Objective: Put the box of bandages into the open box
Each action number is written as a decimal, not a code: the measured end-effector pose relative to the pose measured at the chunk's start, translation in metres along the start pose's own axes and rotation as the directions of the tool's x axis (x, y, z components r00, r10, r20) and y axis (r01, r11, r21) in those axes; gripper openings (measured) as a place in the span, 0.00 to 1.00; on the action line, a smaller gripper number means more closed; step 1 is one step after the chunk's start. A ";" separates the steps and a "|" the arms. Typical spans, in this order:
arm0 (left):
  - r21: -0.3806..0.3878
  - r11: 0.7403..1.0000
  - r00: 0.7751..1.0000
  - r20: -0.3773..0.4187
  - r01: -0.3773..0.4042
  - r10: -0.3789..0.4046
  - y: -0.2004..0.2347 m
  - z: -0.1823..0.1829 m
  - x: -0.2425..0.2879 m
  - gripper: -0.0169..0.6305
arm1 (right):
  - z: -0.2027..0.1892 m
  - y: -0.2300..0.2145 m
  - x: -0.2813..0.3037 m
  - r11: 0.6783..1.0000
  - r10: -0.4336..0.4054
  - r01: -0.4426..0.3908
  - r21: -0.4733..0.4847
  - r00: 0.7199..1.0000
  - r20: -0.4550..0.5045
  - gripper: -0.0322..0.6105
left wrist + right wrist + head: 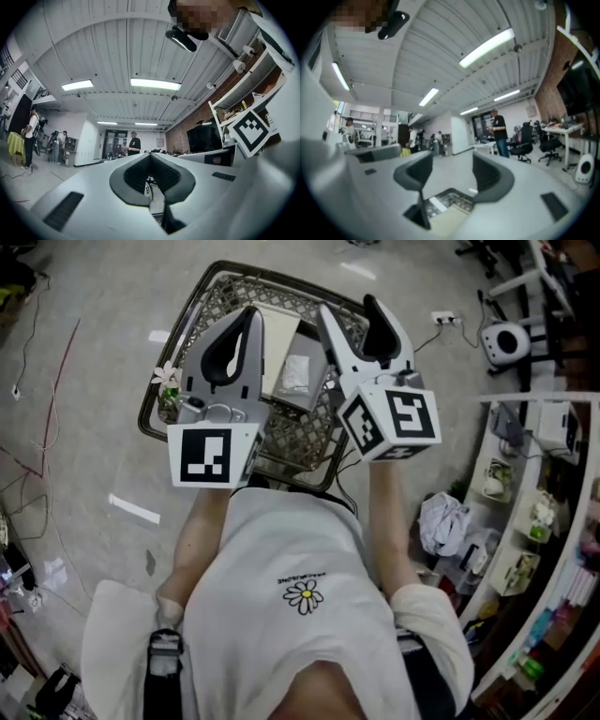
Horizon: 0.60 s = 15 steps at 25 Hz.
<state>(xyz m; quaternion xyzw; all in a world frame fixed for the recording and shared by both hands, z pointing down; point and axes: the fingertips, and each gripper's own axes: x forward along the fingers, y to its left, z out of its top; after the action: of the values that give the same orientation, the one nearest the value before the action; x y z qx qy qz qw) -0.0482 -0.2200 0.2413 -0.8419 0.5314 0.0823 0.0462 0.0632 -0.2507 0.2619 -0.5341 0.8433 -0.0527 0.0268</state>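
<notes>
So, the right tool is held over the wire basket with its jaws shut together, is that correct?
Not quite: the right tool has its jaws apart, with nothing between them, as the right gripper view shows. It is indeed held over the wire basket.

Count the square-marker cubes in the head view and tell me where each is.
2. One cube sits at the rear of the left gripper, the other cube at the rear of the right gripper. None seems hidden.
</notes>
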 end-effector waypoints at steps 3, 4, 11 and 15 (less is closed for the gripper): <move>0.008 1.000 1.000 0.015 0.004 -0.004 -0.006 0.011 -0.001 0.06 | 0.022 0.000 -0.020 0.999 -0.030 0.029 0.016 0.997 0.074 0.49; 0.008 1.000 1.000 0.028 0.010 -0.011 -0.009 0.015 -0.002 0.06 | 0.027 0.000 -0.026 0.999 -0.043 0.042 0.010 0.995 0.093 0.49; 0.020 0.999 0.997 0.061 0.041 -0.042 -0.025 0.025 -0.003 0.06 | 0.042 0.002 -0.068 0.981 -0.163 0.180 -0.074 0.968 0.190 0.16; 0.025 0.998 0.997 0.061 0.051 -0.053 -0.031 0.026 -0.003 0.06 | 0.039 0.003 -0.084 0.969 -0.215 0.236 -0.077 0.952 0.216 0.11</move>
<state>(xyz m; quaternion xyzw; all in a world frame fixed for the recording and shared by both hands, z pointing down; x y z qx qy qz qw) -0.0240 -0.1997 0.2163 -0.8519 0.5086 0.1006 0.0747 0.1009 -0.1759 0.2223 -0.6301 0.7711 0.0436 0.0805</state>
